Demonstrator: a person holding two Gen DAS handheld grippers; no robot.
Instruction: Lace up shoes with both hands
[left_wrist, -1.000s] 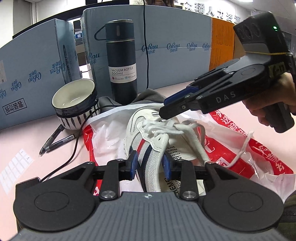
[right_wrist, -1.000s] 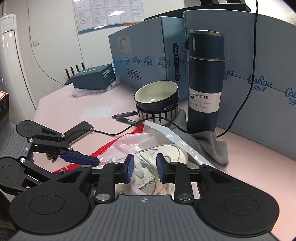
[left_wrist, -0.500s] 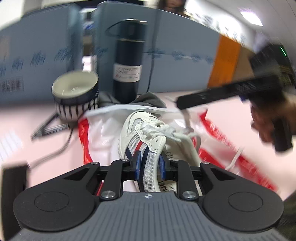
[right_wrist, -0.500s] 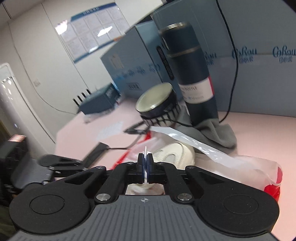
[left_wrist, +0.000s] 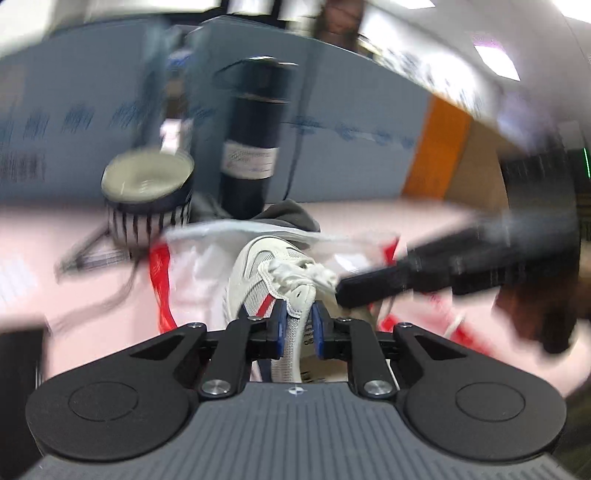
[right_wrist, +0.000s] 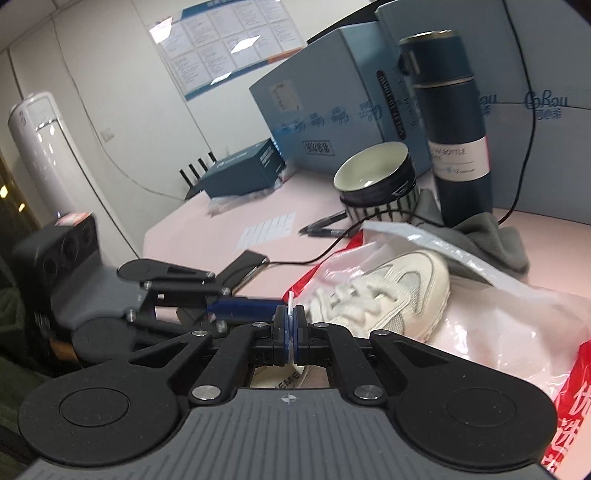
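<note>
Right wrist view: right gripper (right_wrist: 290, 325) clamped on lace (right_wrist: 291, 300), "BOTTLE" on flask (right_wrist: 452, 140) (left gripper (left_wrist: 297, 325) pinching shoe (left_wrist: 269, 275)).

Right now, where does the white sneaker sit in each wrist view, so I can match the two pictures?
Left wrist view: the white sneaker is at centre, its heel collar between the left hand-held gripper fingers, toe pointing away.
Right wrist view: the sneaker lies right of centre on the red-and-white plastic bag, toe to the right.
Shared landmark: the dark blue vacuum bottle, upright behind the sneaker.
</note>
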